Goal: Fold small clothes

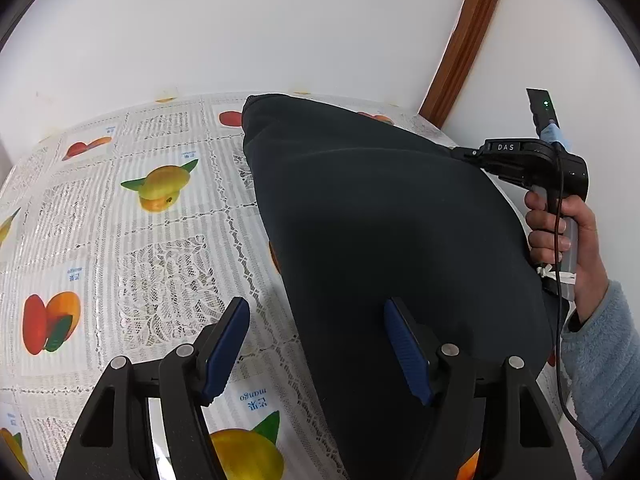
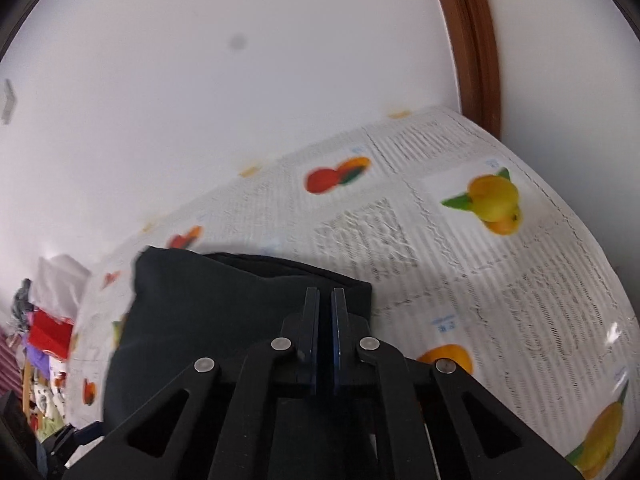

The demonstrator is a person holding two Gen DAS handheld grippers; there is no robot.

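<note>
On the counter (image 1: pixel 168 240), under a fruit-print lace cloth, the dark garment (image 1: pixel 380 240) lies in a broad folded slab running 6 to 12 o'clock in the left wrist view. Left gripper (image 1: pixel 316 344): jaws spread, nothing between the pads, right pad over the garment's near edge, left pad over bare cloth. Right gripper (image 2: pixel 326 320): jaws pressed together at the garment's 3 o'clock edge; can't tell whether fabric is pinched. A hand (image 1: pixel 568 232) holds its handle.

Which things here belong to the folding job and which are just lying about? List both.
Job:
- dark garment
- left tool, open at the garment's edge
- right tool, shut

Lying about:
- fruit-print tablecloth
- pile of clothes and clutter beyond the table
</note>
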